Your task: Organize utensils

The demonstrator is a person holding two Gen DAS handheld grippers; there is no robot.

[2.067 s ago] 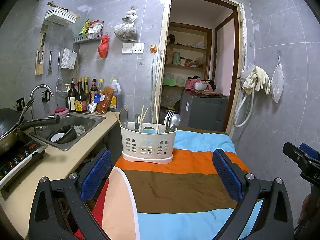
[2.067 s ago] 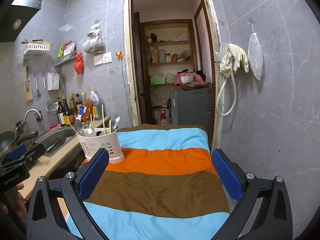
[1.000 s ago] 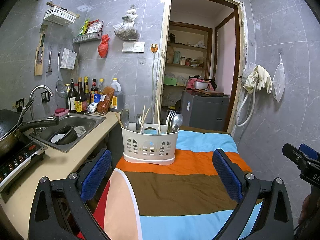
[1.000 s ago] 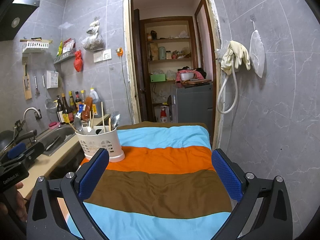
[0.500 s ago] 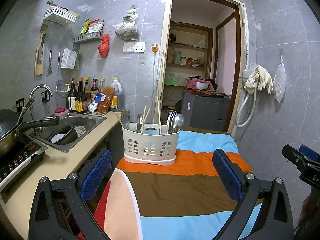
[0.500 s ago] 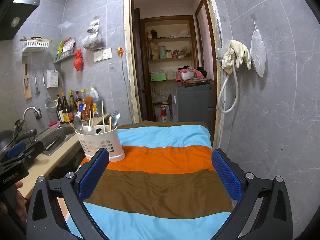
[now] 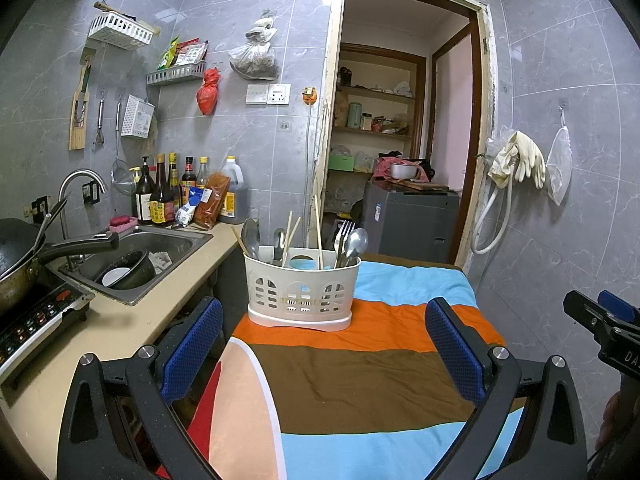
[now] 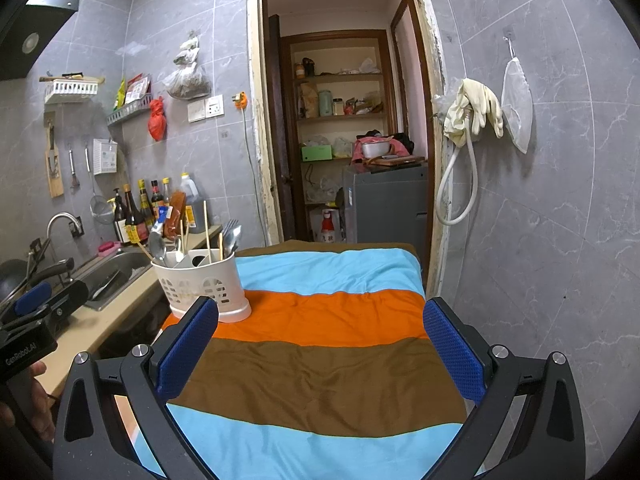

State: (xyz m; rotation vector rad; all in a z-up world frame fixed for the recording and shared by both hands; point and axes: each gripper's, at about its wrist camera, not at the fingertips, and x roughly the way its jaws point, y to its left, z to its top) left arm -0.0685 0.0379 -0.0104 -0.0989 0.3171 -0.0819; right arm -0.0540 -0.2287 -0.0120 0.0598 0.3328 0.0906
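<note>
Utensil caddy (image 7: 302, 288) on striped cloth (image 7: 360, 368), sink (image 7: 136, 256) left.

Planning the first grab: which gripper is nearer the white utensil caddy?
Left. The left gripper faces the utensil caddy almost head-on, with the caddy just beyond its open fingers. The right gripper points past it; the caddy sits off its left finger.

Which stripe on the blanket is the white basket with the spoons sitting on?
The orange stripe. The white basket stands on its left end; the brown stripe is nearer the camera, a blue stripe behind it.
</note>
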